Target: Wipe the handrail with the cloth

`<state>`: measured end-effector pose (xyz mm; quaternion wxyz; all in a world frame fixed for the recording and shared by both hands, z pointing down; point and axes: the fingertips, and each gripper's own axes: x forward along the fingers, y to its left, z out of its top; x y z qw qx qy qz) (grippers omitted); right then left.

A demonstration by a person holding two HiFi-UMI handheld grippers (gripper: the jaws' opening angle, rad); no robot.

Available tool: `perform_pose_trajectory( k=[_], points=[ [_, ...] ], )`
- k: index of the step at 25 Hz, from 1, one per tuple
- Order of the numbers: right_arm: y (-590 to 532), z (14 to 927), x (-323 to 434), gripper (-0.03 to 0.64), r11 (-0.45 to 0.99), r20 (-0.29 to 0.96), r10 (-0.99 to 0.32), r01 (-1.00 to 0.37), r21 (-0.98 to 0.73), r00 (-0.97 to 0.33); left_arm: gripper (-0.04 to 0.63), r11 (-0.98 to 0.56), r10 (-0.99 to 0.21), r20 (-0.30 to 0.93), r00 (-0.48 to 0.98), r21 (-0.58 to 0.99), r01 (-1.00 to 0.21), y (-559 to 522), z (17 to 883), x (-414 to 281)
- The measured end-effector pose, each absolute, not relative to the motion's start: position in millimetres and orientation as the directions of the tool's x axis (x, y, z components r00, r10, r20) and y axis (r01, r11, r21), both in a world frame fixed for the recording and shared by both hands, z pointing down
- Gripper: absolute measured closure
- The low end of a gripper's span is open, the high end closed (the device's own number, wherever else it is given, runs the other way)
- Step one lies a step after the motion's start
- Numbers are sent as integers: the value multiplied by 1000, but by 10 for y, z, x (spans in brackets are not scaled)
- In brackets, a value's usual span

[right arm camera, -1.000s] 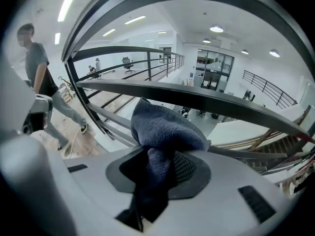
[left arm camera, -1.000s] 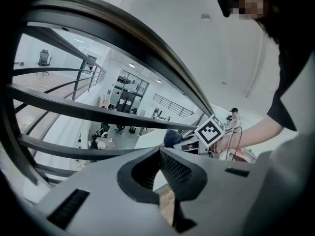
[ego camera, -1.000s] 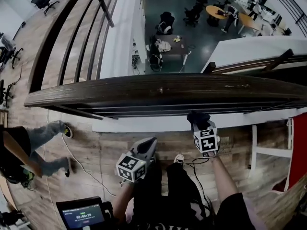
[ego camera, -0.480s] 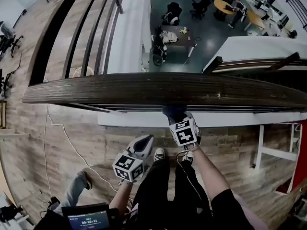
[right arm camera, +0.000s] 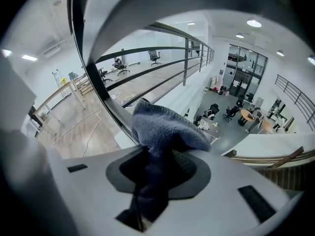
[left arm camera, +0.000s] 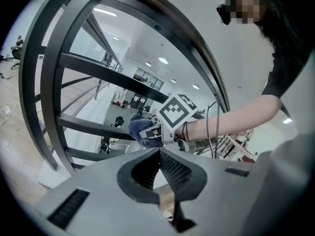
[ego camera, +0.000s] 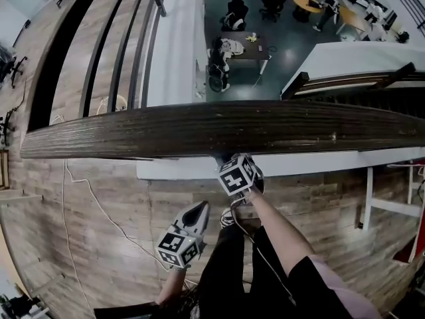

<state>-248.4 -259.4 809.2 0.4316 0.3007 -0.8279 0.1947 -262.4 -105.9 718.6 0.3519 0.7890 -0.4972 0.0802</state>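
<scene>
The dark wooden handrail runs left to right across the head view. My right gripper is at the rail's near edge, its marker cube just below the wood. It is shut on a blue-grey cloth, which bulges out of the jaws against the rail's side; the cloth also shows in the left gripper view. In the head view the cloth is hidden under the rail. My left gripper hangs lower and to the left, away from the rail, jaws shut with nothing in them.
Black metal bars run beneath the rail. Beyond the rail lies an open drop to a lower floor with desks and chairs. A white cable trails over the wooden floor at the left. A white frame stands at the right.
My right gripper has slid left along the handrail with the cloth. The left gripper has stayed low. The person walking at the left has gone out of view.
</scene>
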Motion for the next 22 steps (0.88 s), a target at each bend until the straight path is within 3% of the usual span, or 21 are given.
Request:
perform_pose_trajectory(
  k=[10, 22],
  points=[
    [-2715, 8160, -2017, 508, 735, 818, -349, -675, -65, -458, 595, -305, -693, 488, 532, 470, -828, -1086, 7322, -2199],
    [-2984, 8213, -215, 508, 628, 811, -431, -777, -47, -396, 595, -380, -644, 499, 581, 450, -808, -1232, 7436, -1068]
  ],
)
